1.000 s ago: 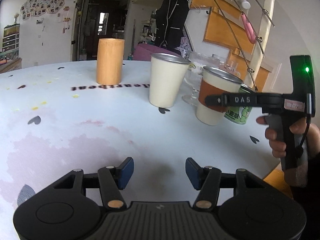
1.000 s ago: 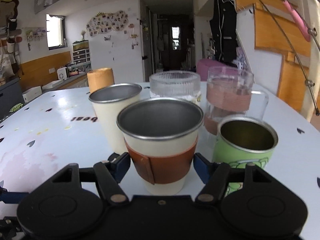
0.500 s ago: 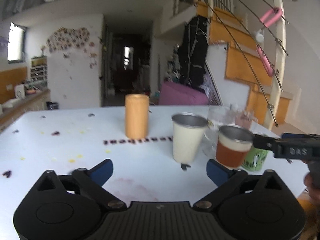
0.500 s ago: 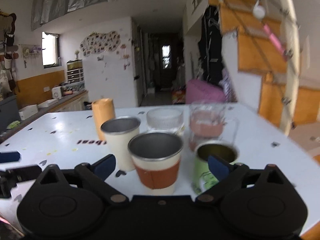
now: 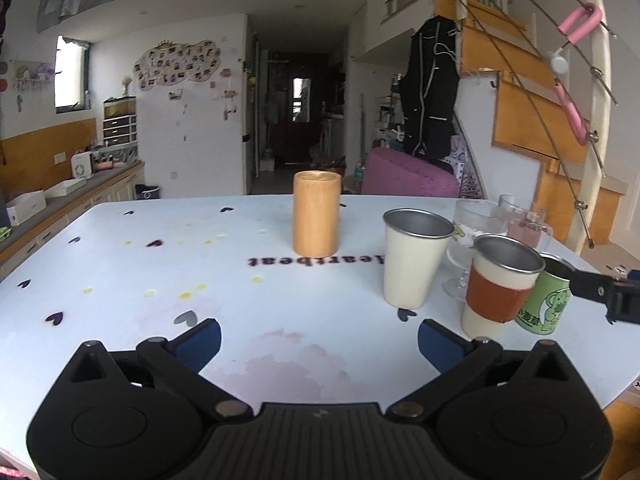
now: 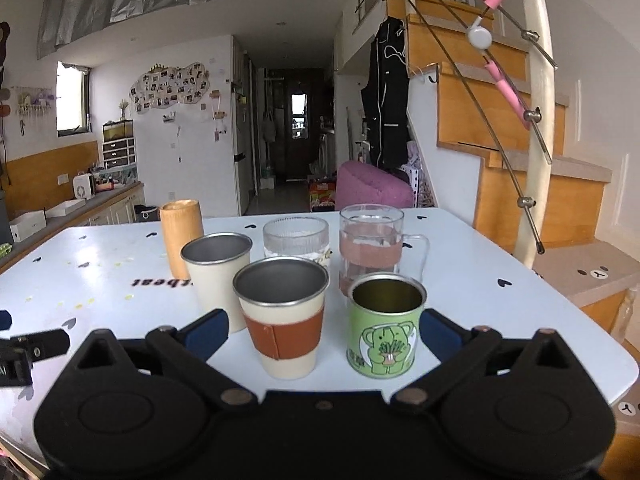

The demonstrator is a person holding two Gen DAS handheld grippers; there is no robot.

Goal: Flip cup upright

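Note:
A metal cup with a brown sleeve [image 6: 282,312] stands upright on the white table [image 6: 472,280], just beyond my open, empty right gripper [image 6: 324,330]. It also shows in the left wrist view [image 5: 496,286] at the right. A cream metal cup [image 6: 218,276] stands upright behind it on the left. A bamboo cup [image 5: 316,213] stands bottom up farther back. My left gripper [image 5: 318,344] is open and empty above the table's near side. The tip of the right gripper [image 5: 604,290] shows at the right edge of the left wrist view.
A green elephant tin [image 6: 386,322] stands right of the sleeved cup. A ribbed glass [image 6: 296,236] and a glass mug [image 6: 372,244] stand behind. The table's right edge drops toward wooden stairs [image 6: 520,168].
Both grippers have opened wide and pulled back from the cups. The right gripper has let go of the sleeved cup, which stands upright on the table.

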